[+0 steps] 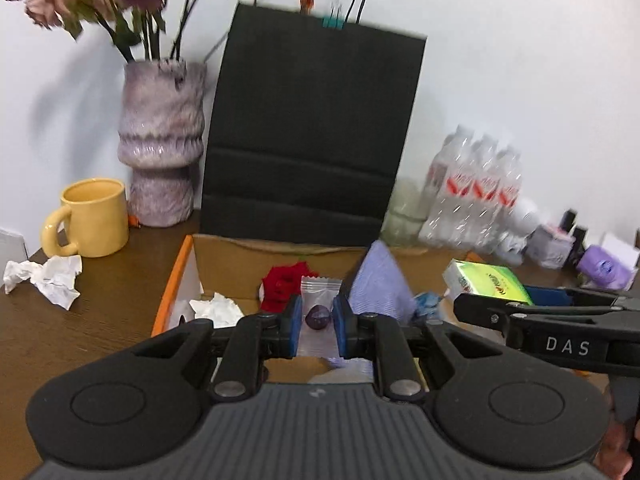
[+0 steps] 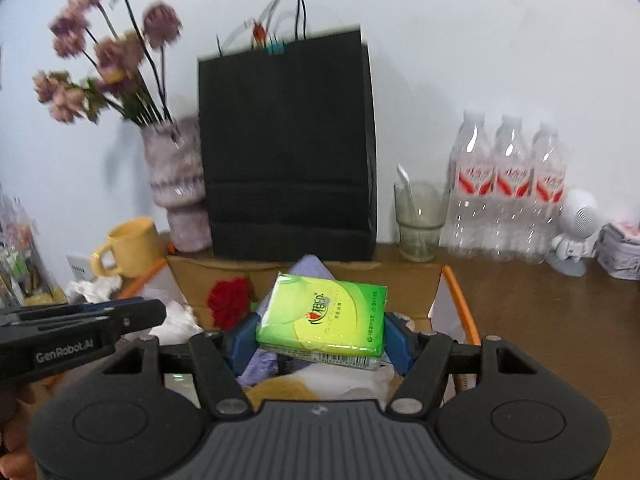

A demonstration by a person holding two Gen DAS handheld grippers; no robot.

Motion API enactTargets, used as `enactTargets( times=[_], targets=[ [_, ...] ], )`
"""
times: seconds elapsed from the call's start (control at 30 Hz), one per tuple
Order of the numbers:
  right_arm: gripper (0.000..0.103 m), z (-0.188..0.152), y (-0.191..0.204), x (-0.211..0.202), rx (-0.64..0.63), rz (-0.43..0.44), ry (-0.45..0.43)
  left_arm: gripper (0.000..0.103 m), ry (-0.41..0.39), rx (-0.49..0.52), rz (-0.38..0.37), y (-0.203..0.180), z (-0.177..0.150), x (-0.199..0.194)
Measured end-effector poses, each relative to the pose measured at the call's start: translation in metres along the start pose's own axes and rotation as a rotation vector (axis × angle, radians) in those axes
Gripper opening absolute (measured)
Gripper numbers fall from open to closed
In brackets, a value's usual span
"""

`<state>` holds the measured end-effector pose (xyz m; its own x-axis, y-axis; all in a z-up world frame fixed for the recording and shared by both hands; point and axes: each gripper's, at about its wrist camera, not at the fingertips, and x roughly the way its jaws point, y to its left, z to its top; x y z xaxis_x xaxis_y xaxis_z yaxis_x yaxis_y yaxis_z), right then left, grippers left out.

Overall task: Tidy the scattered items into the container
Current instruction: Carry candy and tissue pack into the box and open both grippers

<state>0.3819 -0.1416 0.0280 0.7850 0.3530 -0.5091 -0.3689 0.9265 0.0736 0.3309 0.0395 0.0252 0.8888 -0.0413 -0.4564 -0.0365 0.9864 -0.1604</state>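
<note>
My left gripper (image 1: 316,322) is shut on a clear candy packet (image 1: 319,312) with a dark purple sweet inside, held over the open cardboard box (image 1: 240,258). My right gripper (image 2: 320,330) is shut on a green tissue pack (image 2: 324,320), also over the box (image 2: 404,280); the pack shows in the left wrist view (image 1: 486,282) too. Inside the box lie a red rose head (image 1: 282,284), a purple cloth (image 1: 378,284) and crumpled white paper (image 1: 218,308). The box has orange-edged flaps.
A crumpled white tissue (image 1: 44,278) lies on the wooden table left of the box, by a yellow mug (image 1: 90,224). Behind stand a flower vase (image 1: 160,148), a black paper bag (image 1: 308,132), a glass (image 2: 420,220) and water bottles (image 2: 508,184).
</note>
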Motion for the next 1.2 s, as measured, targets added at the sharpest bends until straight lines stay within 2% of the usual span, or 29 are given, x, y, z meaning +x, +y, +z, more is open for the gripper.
enactTargets(
  times=[0.07,0.1,0.13,0.2,0.27,0.6,0.83,1.2],
  targets=[
    [0.065,0.0,-0.001,0.011,-0.008,-0.004,0.024,0.02,0.018,0.001,0.007,0.003,0.0,0.01],
    [0.068,0.0,-0.002,0.014,-0.011,-0.009,0.038,0.036,0.024,0.0,0.01,0.004,0.0,0.012],
    [0.08,0.001,-0.002,0.016,-0.012,-0.015,0.05,0.073,0.034,-0.004,0.018,0.006,0.001,0.014],
    [0.098,0.0,-0.003,0.014,-0.011,-0.032,0.059,0.103,0.023,-0.02,0.073,0.007,0.001,0.011],
    [0.101,0.002,-0.004,0.006,-0.002,-0.04,0.056,0.103,0.008,-0.007,0.116,0.007,0.003,0.005],
    [0.103,0.002,-0.001,-0.041,0.029,-0.032,0.048,0.103,-0.002,0.005,0.103,-0.005,0.006,-0.031],
    [0.103,-0.015,0.009,-0.089,0.016,-0.04,0.037,0.103,-0.033,0.024,0.078,-0.018,-0.01,-0.08],
    [0.103,-0.041,0.028,-0.158,0.0,-0.043,0.027,0.103,-0.024,0.049,0.08,-0.029,-0.035,-0.14]
  ],
)
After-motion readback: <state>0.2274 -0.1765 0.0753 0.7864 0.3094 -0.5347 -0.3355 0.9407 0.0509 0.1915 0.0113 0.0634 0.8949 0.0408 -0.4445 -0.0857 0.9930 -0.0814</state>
